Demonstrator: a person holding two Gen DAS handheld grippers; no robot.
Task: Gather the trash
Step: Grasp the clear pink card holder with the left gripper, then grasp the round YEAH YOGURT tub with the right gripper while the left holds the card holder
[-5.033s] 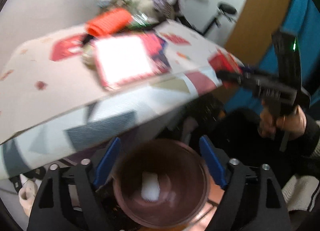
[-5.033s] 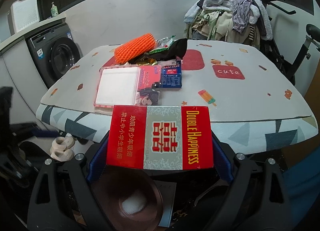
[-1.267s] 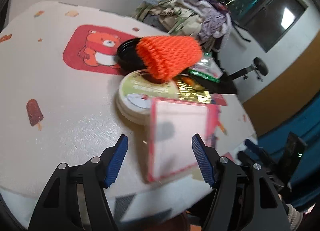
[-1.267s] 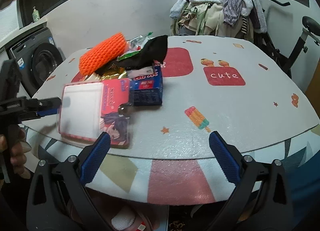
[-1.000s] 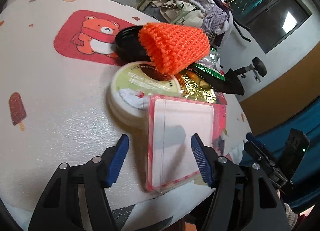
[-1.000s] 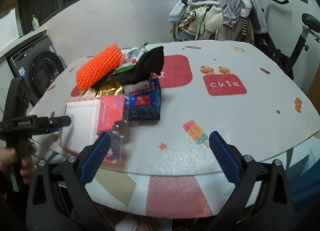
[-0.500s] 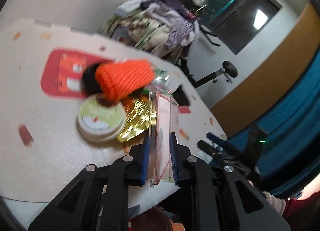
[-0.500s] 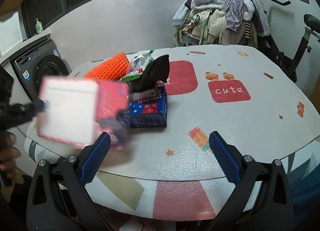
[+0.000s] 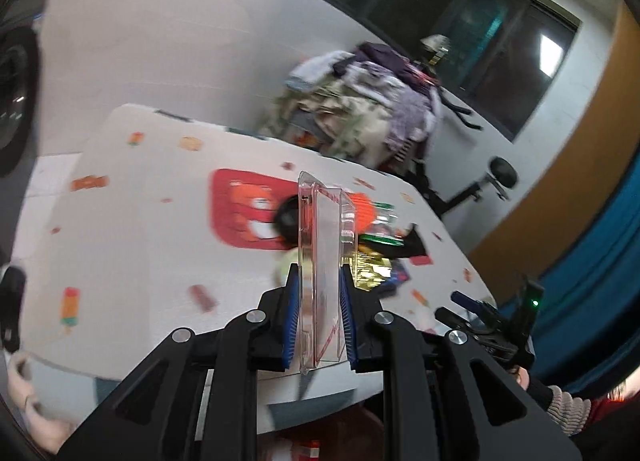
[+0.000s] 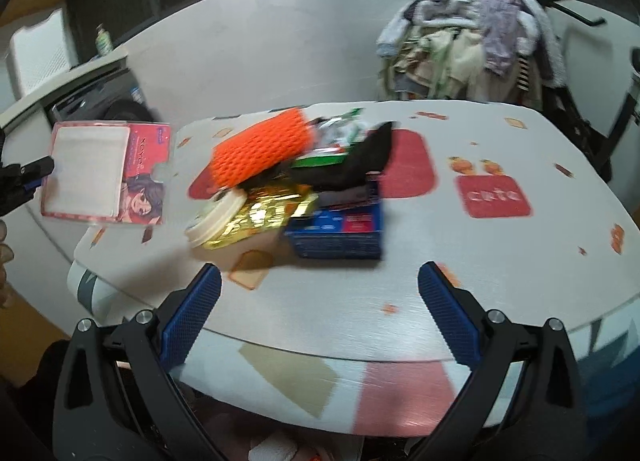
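Observation:
My left gripper [image 9: 319, 313] is shut on a clear plastic blister pack [image 9: 326, 261] with a pink card, held edge-on and lifted off the table. In the right wrist view the pack [image 10: 106, 173] hangs in the air left of the table, held by the left gripper [image 10: 36, 173]. My right gripper [image 10: 318, 307] is open and empty over the table's near edge. A trash pile sits on the table: orange foam net [image 10: 260, 151], gold foil wrapper [image 10: 262, 219], round lidded tub [image 10: 214, 219], blue box [image 10: 340, 231], black cloth [image 10: 356, 165].
The round table [image 10: 500, 261] has a patterned white cover. A clothes heap [image 10: 472, 45] and an exercise bike stand behind it. A washing machine [image 10: 108, 101] is at the back left. A brown bin with white paper [image 10: 276, 449] shows under the table's near edge.
My left gripper closed on the blister pack and lifted it off the table, away to the left. My right gripper let go of a red carton earlier and now stays open.

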